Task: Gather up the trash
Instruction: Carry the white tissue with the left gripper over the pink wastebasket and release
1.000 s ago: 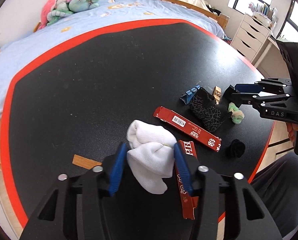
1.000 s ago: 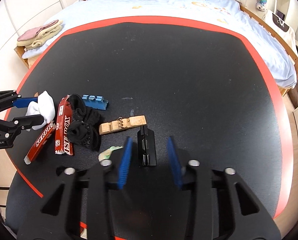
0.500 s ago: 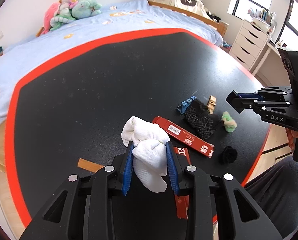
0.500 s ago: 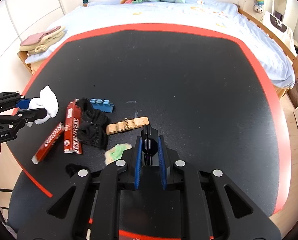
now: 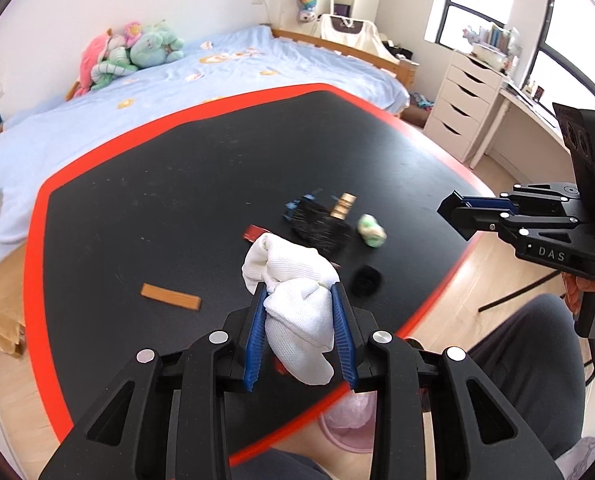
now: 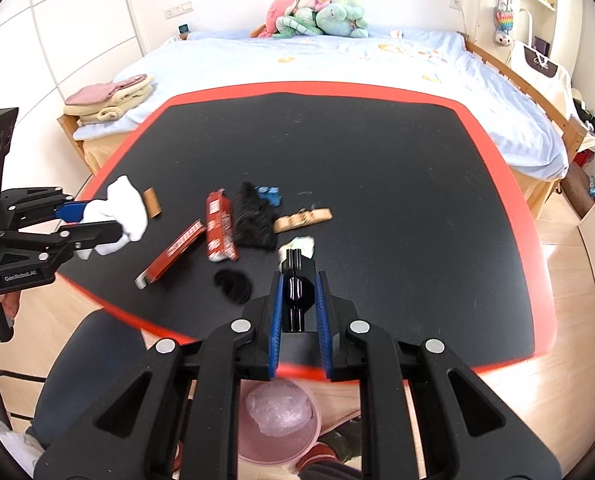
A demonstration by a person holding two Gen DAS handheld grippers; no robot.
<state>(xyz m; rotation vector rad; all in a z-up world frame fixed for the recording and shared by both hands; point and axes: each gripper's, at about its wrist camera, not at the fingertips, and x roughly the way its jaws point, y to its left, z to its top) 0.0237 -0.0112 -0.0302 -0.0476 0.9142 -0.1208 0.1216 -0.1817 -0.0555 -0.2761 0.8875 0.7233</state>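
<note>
My left gripper [image 5: 299,330] pinches a crumpled white sock [image 5: 295,308], lifted above the table's near edge, long axis along my fingers. My right gripper [image 6: 299,314] clamps a glossy black clip [image 6: 297,292], pointing forward.

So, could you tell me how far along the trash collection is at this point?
Nothing visibly binned yet. In hand: the left gripper clamps a white cloth wad, and the right gripper clamps a black block, both above the table's near edge, over the pink bin. Left on the table: red boxes, black pouch, wooden pieces, a black scrunchie.
</note>
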